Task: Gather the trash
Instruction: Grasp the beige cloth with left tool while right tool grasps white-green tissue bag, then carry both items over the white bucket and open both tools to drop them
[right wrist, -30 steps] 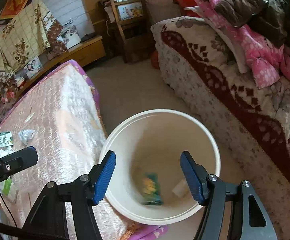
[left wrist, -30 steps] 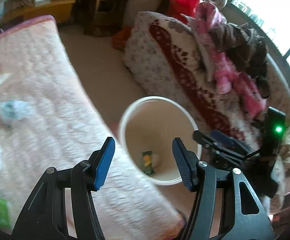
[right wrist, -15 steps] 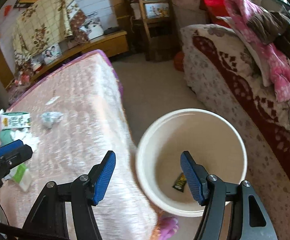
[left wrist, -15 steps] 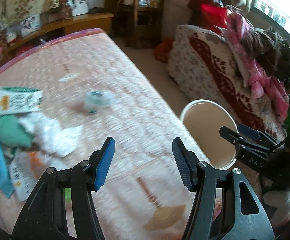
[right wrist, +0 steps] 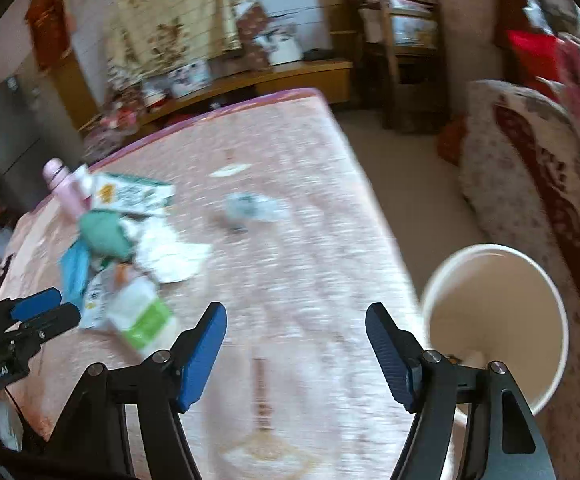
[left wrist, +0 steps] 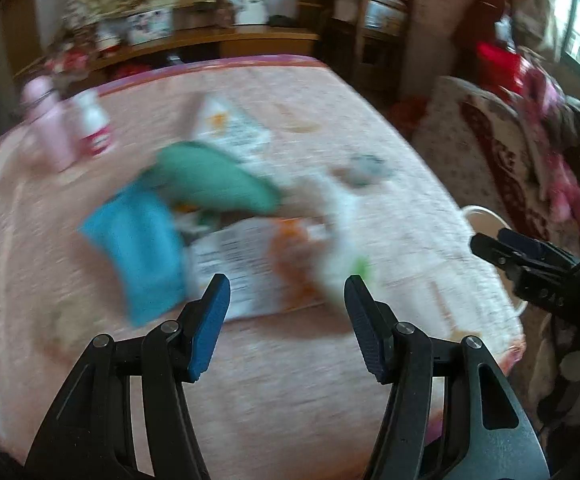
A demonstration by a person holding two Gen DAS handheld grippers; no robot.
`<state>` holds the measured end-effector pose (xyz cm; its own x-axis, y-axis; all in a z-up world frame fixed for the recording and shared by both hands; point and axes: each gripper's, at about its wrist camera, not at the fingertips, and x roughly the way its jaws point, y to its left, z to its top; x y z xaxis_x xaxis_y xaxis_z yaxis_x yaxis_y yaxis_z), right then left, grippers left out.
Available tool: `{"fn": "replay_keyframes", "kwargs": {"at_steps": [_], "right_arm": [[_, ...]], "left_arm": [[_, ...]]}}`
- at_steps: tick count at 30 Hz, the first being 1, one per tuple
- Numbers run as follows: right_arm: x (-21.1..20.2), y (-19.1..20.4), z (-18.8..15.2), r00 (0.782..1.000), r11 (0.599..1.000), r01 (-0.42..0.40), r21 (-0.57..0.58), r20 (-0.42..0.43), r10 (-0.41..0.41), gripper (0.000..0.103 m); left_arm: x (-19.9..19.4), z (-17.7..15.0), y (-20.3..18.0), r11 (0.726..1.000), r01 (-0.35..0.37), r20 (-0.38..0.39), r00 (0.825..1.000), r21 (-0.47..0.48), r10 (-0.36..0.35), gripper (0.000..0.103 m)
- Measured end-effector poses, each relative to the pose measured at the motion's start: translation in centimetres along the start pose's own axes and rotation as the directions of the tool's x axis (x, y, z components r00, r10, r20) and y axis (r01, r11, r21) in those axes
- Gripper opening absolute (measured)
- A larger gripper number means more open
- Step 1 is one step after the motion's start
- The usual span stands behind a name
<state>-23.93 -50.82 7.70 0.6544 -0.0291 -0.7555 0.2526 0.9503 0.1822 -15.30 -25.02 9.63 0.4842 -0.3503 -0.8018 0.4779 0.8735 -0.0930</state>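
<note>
1. Left wrist view: the left gripper holds its jaws wide apart with nothing between them, above a blurred heap of trash on the pink quilted bed.
2. Just beyond lie a white-and-orange printed wrapper, a blue packet and a green cloth bundle.
3. Right wrist view: the right gripper is likewise spread and empty.
4. Beside the bed stands a round cream bucket.

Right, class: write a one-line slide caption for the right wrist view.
Open right hand-held gripper over a pink bed, litter pile to its left, white bucket on the floor.
</note>
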Motion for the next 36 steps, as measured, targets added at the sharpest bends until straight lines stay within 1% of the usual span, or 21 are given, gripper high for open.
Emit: {"fn": "replay_keyframes", "kwargs": {"at_steps": [3, 5, 6, 7, 10, 13, 15, 19, 25, 26, 27, 28, 29, 30, 31, 32, 36], "right_arm": [[1.4, 3.2, 0.0, 0.999, 0.998, -0.045, -0.05, -0.029, 0.044, 0.071], [2.1, 4.9, 0.0, 0.997, 0.995, -0.068, -0.078, -0.045, 0.065, 0.071], [2.4, 5.6, 0.0, 0.996, 0.993, -0.082, -0.086, -0.052, 0.077, 0.071], [2.9, 6.6, 0.0, 0.993, 0.99, -0.104, -0.096, -0.064, 0.099, 0.071], [4.0, 8.5, 0.1, 0.987, 0.982, -0.141, -0.128, -0.099, 0.129, 0.071], [5.2, 10.1, -0.4, 0.973, 0.963, -0.209, -0.171, -0.137, 0.187, 0.078], [6.0, 10.6, -0.7, 0.965, 0.95, -0.242, -0.198, -0.154, 0.214, 0.078], [7.8, 10.8, -1.1, 0.956, 0.938, -0.262, -0.228, -0.196, 0.219, 0.078], [9.9, 11.1, -1.0, 0.956, 0.929, -0.259, -0.266, -0.21, 0.206, 0.078], [10.2, 11.1, -1.0, 0.956, 0.929, -0.257, -0.265, -0.209, 0.205, 0.078], [10.4, 11.1, -1.0, 0.956, 0.93, -0.26, -0.258, -0.206, 0.21, 0.077], [10.5, 10.9, -0.9, 0.954, 0.932, -0.267, -0.244, -0.205, 0.22, 0.066], [10.4, 10.8, -0.9, 0.948, 0.931, -0.284, -0.228, -0.213, 0.237, 0.052], [10.5, 10.7, -0.9, 0.942, 0.931, -0.298, -0.212, -0.222, 0.251, 0.051], [10.2, 10.7, -0.9, 0.942, 0.931, -0.301, -0.208, -0.219, 0.255, 0.045], [9.8, 10.7, -0.9, 0.944, 0.931, -0.299, -0.212, -0.212, 0.255, 0.043], [6.9, 10.6, -0.8, 0.95, 0.927, -0.3, -0.226, -0.158, 0.269, 0.041]], "left_arm": [[-1.0, -1.3, 4.7, 0.997, -0.045, -0.007, 0.999, -0.068, 0.045, 0.058], [-1.6, -2.4, 8.2, 0.988, -0.085, -0.024, 0.996, -0.128, 0.082, 0.058], [-1.7, -2.7, 9.1, 0.985, -0.095, -0.029, 0.995, -0.144, 0.092, 0.058], [-1.9, -3.1, 10.5, 0.98, -0.112, -0.034, 0.994, -0.167, 0.108, 0.058], [-2.2, -4.2, 14.5, 0.957, -0.16, -0.047, 0.987, -0.242, 0.153, 0.058], [-2.1, -4.9, 17.1, 0.941, -0.139, -0.041, 0.99, -0.309, 0.133, 0.058], [-1.7, -5.2, 18.2, 0.931, -0.12, -0.034, 0.993, -0.344, 0.115, 0.058], [0.2, -5.2, 19.2, 0.932, -0.081, -0.039, 0.997, -0.354, 0.071, 0.058], [2.6, -4.8, 19.5, 0.928, -0.09, -0.064, 0.995, -0.362, 0.071, 0.058], [3.0, -4.9, 19.5, 0.927, -0.081, -0.074, 0.996, -0.366, 0.057, 0.054], [3.2, -5.0, 19.6, 0.927, -0.073, -0.08, 0.996, -0.368, 0.046, 0.046], [3.4, -5.1, 19.4, 0.93, -0.065, -0.091, 0.995, -0.362, 0.034, 0.034], [3.2, -5.0, 19.2, 0.933, -0.071, -0.086, 0.995, -0.351, 0.044, 0.032], [3.0, -5.0, 19.0, 0.937, -0.077, -0.082, 0.995, -0.341, 0.052, 0.029], [2.8, -4.8, 18.7, 0.941, -0.076, -0.083, 0.995, -0.329, 0.051, 0.027], [2.4, -4.6, 18.2, 0.945, -0.062, -0.083, 0.996, -0.321, 0.037, 0.027], [0.5, -3.6, 15.4, 0.967, -0.022, -0.044, 0.999, -0.253, 0.011, 0.026]]}}
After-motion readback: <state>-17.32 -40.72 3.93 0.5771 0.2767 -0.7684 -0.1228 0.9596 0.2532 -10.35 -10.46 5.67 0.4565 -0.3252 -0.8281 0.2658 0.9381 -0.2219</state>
